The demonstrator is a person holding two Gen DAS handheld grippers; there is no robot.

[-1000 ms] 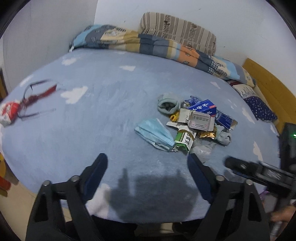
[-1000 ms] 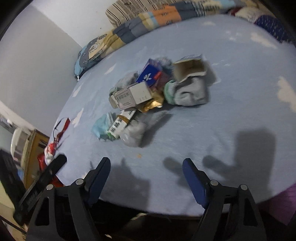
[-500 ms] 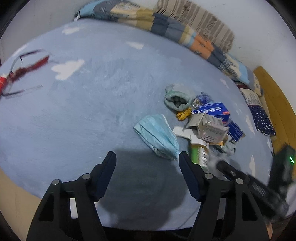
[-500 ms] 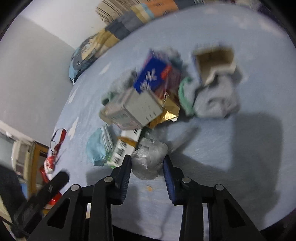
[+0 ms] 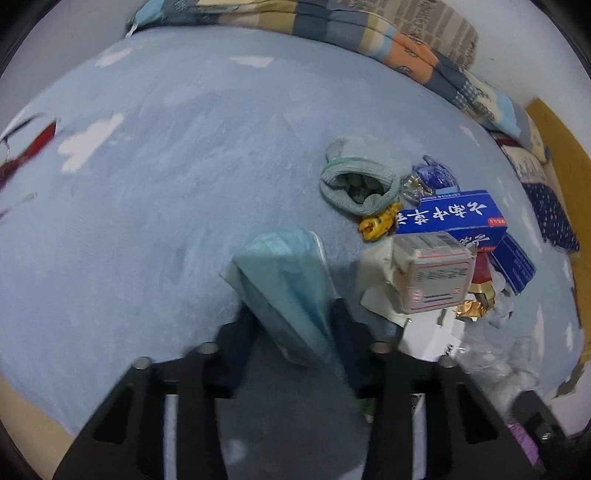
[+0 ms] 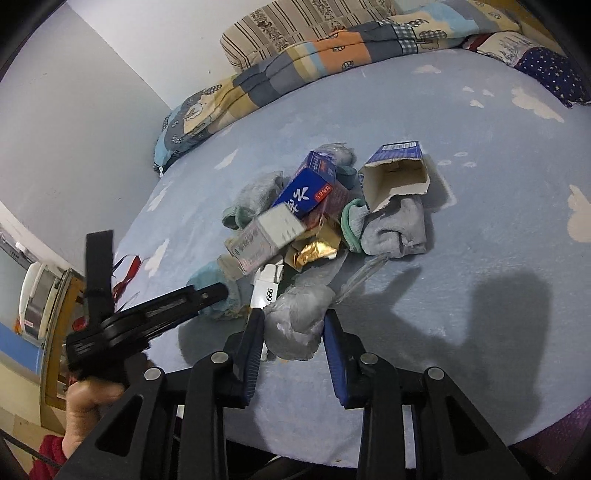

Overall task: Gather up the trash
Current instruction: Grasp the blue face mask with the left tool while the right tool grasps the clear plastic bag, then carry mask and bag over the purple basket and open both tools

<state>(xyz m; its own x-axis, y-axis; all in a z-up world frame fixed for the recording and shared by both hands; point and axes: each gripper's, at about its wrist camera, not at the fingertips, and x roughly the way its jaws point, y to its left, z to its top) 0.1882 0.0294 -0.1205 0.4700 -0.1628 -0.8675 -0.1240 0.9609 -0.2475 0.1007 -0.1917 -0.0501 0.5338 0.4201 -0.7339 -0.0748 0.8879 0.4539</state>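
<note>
**Left wrist view: gripper at the face mask**

The left gripper (image 5: 291,325) has its two dark fingers (image 5: 240,332) on either side of a light blue face mask (image 5: 288,273) lying on the blue bed cover (image 5: 166,166). To the right lies a pile of trash: a grey sock (image 5: 360,181) with a green cuff, a yellow wrapper (image 5: 378,223), a blue carton (image 5: 450,216) and a pale box (image 5: 432,273), with gold foil (image 5: 474,306) just beside the box. A patchwork quilt (image 5: 369,33) runs along the far edge.
</note>
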